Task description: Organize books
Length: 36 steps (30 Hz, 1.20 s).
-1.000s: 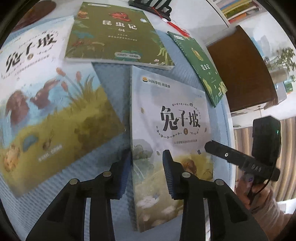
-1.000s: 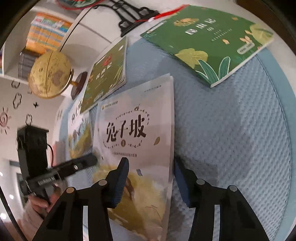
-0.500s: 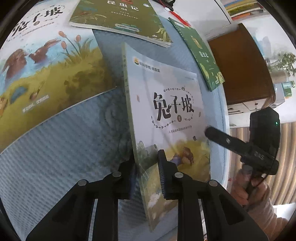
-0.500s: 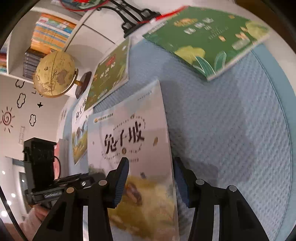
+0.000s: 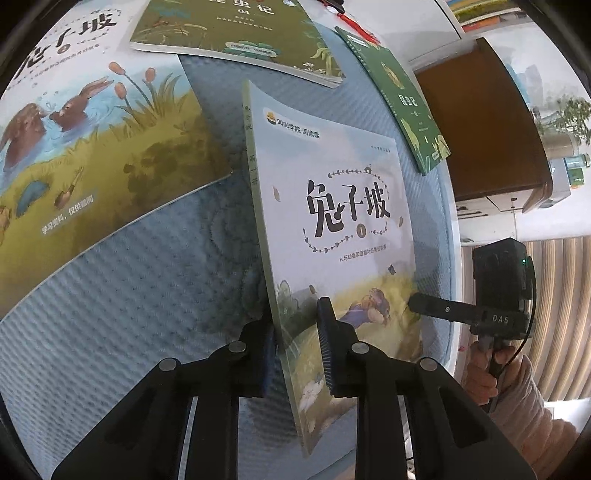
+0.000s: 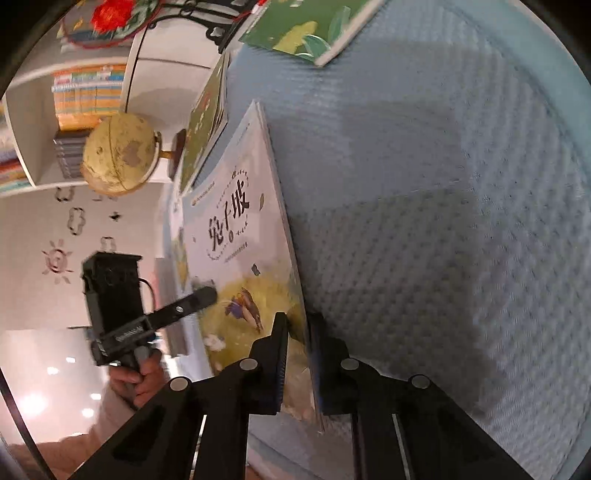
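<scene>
Left wrist view centres on the pale book [image 5: 332,229] with the black brush-lettered title, tilted up on edge above the blue quilted mat [image 5: 129,295] rather than lying flat on it. The left gripper [image 5: 295,350] pinches this book near its spine at the lower edge, one pad on the cover and the other behind it. The right gripper [image 6: 297,354] clamps the opposite long edge of the same book, its jaws pressed onto the cover from both sides, as the right wrist view shows; so the book is carried between both tools. Around it, the other books lie flat and scattered: a large rabbit book [image 5: 92,147] to the left, an olive-green book [image 5: 236,33] at the top, and a dark green book [image 5: 410,103] toward the right rim of the mat. None of them touches the lifted one. Farther out, the right wrist view shows a globe [image 6: 118,155] and a white shelf [image 6: 74,96] with rows of books, and a hand [image 6: 136,376] holding the left tool's handle. Judging by this layout, the sorting is at an early stage: one book is picked up but not yet placed, no neat stack is visible, and three books remain to be gathered.
</scene>
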Tool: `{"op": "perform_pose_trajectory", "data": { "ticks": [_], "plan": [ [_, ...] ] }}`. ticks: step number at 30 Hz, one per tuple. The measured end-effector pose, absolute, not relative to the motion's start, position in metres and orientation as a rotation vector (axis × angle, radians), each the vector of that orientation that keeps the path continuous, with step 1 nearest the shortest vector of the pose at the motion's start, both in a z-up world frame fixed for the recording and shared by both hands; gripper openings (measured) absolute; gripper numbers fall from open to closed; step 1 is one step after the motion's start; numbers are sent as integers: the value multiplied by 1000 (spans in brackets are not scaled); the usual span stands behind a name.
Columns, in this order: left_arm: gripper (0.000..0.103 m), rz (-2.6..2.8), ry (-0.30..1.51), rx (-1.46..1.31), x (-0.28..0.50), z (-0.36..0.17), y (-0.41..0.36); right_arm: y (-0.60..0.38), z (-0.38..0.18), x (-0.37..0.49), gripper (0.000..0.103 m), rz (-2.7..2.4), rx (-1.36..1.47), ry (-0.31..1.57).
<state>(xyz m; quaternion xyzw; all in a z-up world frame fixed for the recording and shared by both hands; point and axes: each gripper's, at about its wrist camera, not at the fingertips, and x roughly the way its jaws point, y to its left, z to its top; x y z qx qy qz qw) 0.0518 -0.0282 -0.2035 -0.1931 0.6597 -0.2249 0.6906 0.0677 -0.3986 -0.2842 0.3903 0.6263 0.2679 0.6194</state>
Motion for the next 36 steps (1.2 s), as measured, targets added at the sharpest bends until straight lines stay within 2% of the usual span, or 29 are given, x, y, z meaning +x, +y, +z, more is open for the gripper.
{"op": "perform_pose_trajectory", "data": {
  "ticks": [7,12,20,36],
  "plan": [
    [21,-477,1475,-439,54,-205,-34,-391,-284,82,9,687,898,1420],
    [21,-431,1456,-446,49,-202,-32,-376,-266,92,10,641,737,1390],
    [18,-327,1422,-205,39,-175,-53,-345,-221,80,6,638,492,1331],
    [18,-334,1369,-192,29,-139,-30,-329,-195,60,6,645,530,1298]
  ]
}}
